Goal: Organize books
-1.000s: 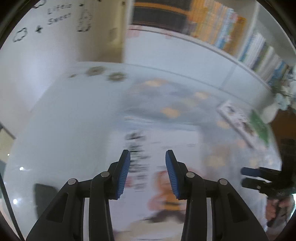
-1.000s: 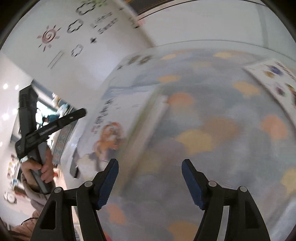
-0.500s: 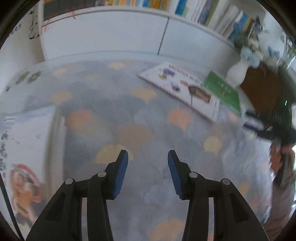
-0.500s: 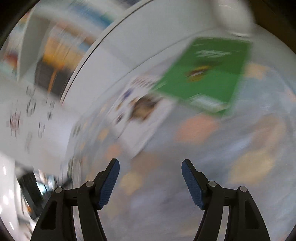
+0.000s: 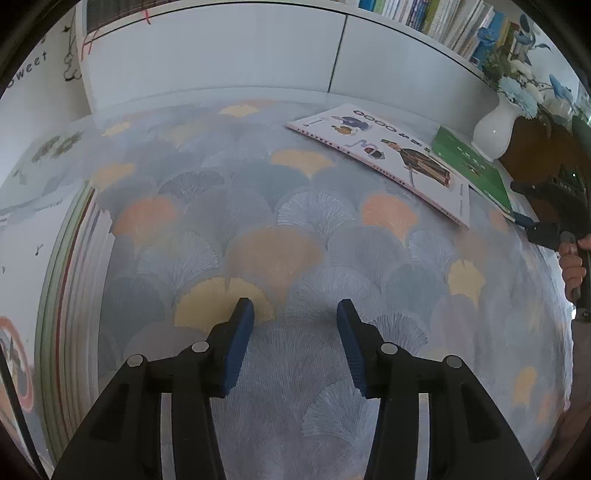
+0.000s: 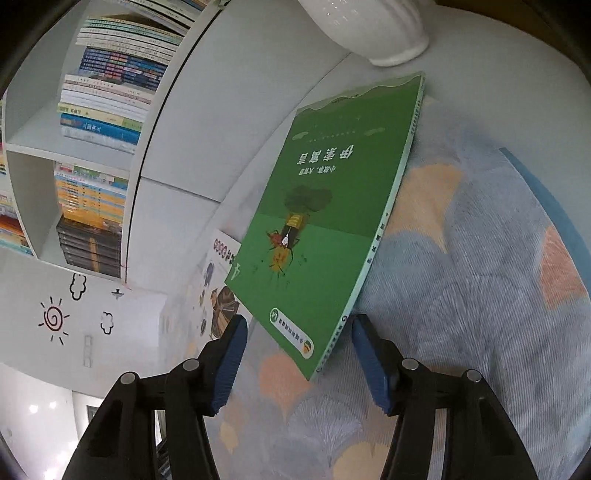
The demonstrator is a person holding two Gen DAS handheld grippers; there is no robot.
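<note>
Two jaws of your right gripper (image 6: 297,347) have been narrowing around the green book's (image 6: 332,206) near corner, not gripping; close, then lift.

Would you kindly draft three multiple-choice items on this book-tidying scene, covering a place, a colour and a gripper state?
1. The green book lies:
A. on the patterned cloth by the white vase
B. on a shelf
C. under the stack

2. The pads of the left gripper are:
A. red
B. blue
C. yellow

3. The right gripper is:
A. clamped on the vase
B. open, book corner between its jaws
C. shut, empty

Key: A, its far edge lies near the vase; B, blue strips line both fingers; C is wrong, B holds: gaps show beside the corner.
</note>
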